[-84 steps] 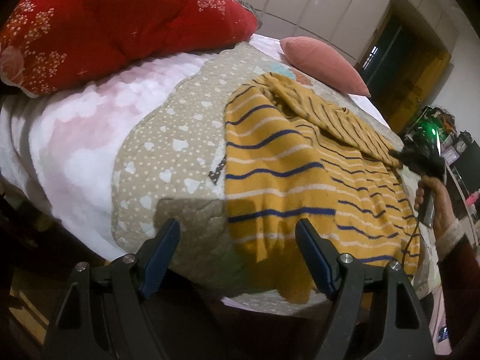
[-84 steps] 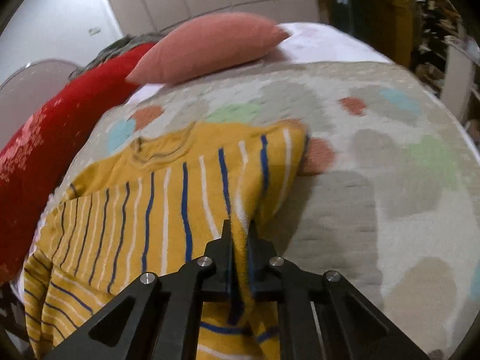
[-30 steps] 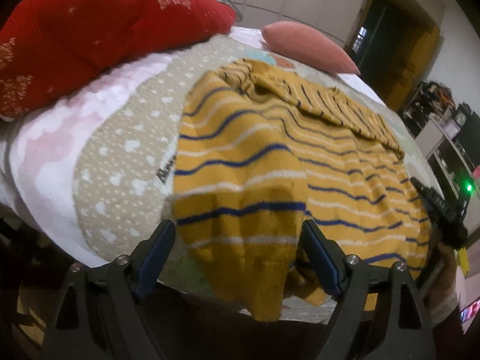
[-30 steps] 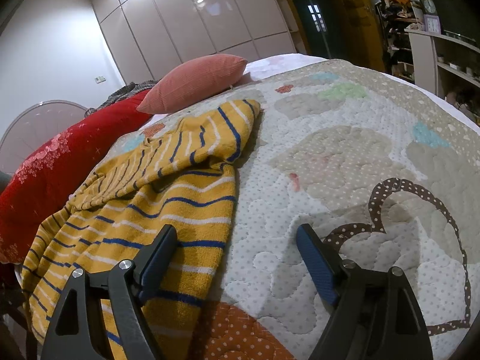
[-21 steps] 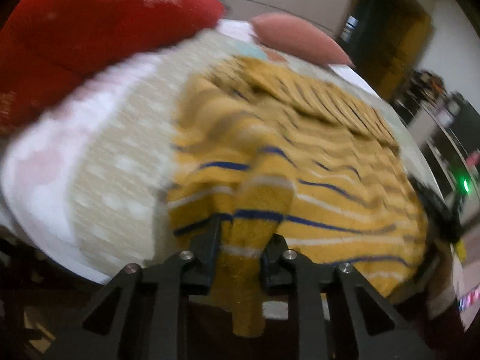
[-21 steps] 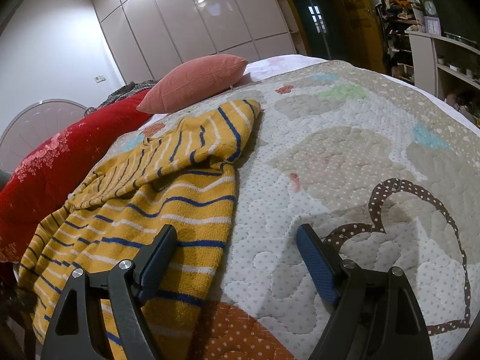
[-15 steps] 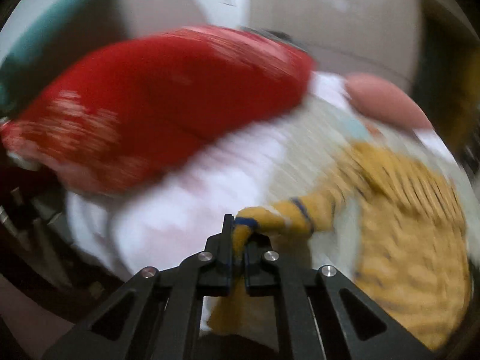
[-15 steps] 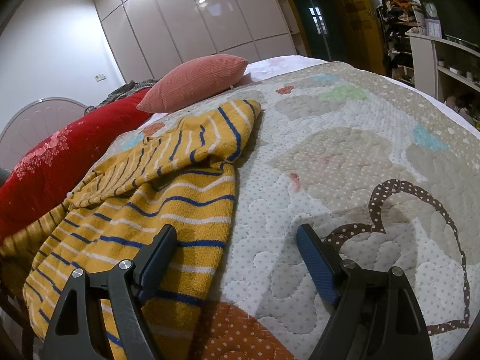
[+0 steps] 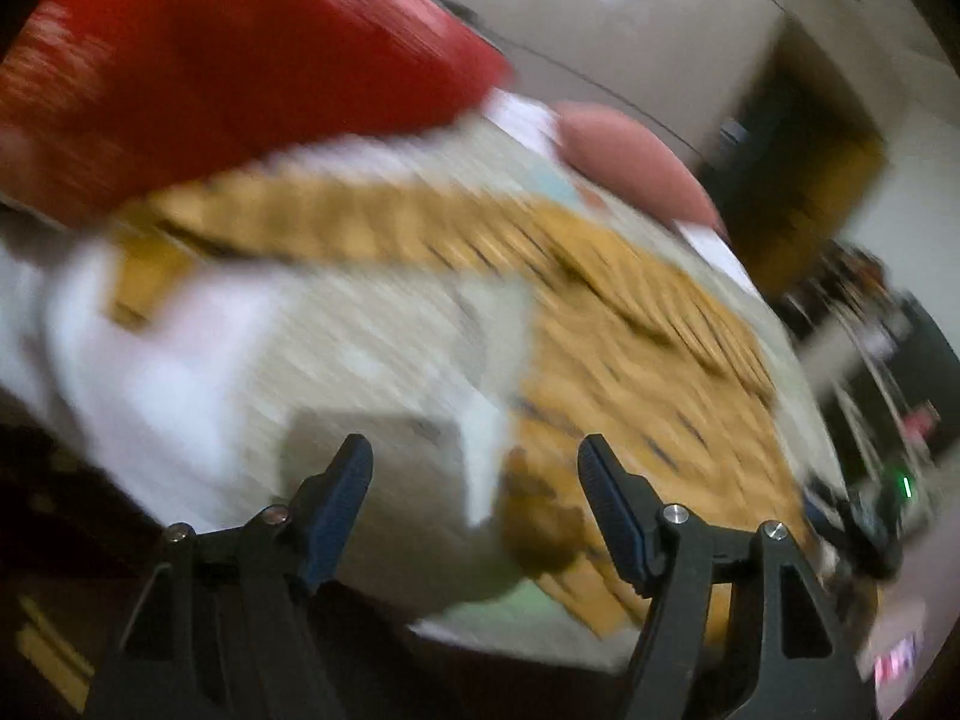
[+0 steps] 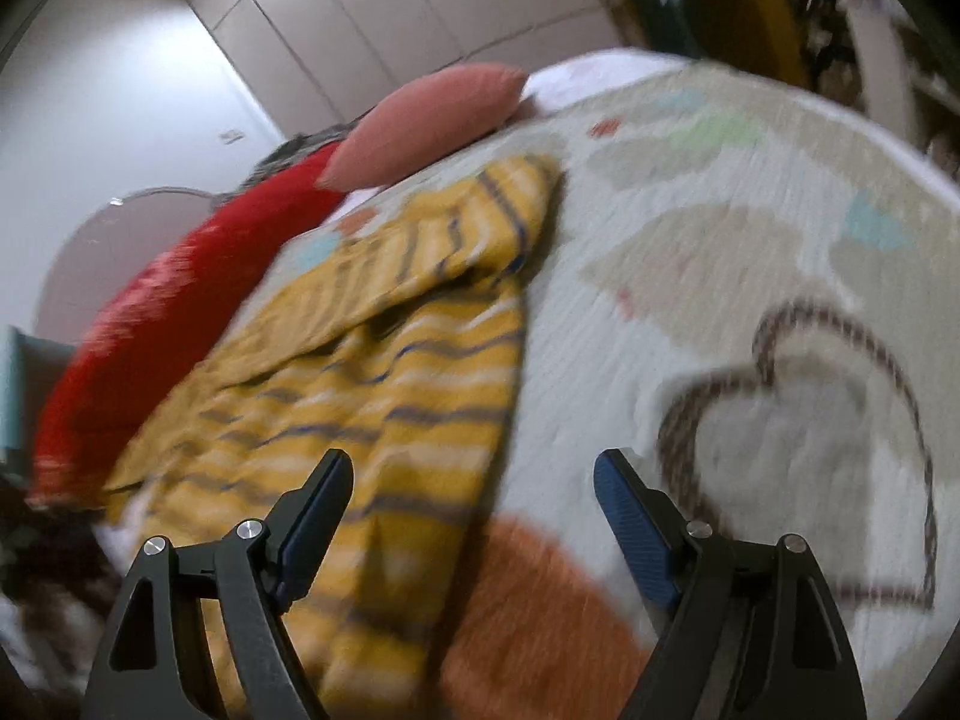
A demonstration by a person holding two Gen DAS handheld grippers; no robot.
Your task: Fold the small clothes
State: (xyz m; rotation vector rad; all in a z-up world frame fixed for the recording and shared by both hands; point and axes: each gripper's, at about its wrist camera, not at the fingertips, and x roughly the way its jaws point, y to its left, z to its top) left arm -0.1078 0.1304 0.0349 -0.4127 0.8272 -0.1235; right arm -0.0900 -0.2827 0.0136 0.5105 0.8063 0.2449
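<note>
A yellow sweater with blue and white stripes (image 9: pixel 630 348) lies on the quilted bed cover (image 9: pixel 336 360); one sleeve stretches out to the left toward the red pillow. The view is blurred by motion. My left gripper (image 9: pixel 474 480) is open and empty near the bed's front edge, left of the sweater's hem. In the right wrist view the sweater (image 10: pixel 384 360) lies left of centre, its other sleeve folded across the top. My right gripper (image 10: pixel 474 504) is open and empty above the sweater's right edge and the quilt (image 10: pixel 750 228).
A big red pillow (image 9: pixel 198 66) and a pink cushion (image 9: pixel 630 162) lie at the head of the bed; both show in the right wrist view, pillow (image 10: pixel 180 300) and cushion (image 10: pixel 432 120). Wardrobe doors (image 10: pixel 420 6) stand behind. Shelves with clutter (image 9: pixel 888 372) are at the right.
My left gripper closed on the near sleeve, pulled it out to the left, then let go and is open. My right gripper let go of the other sleeve earlier and has now tilted.
</note>
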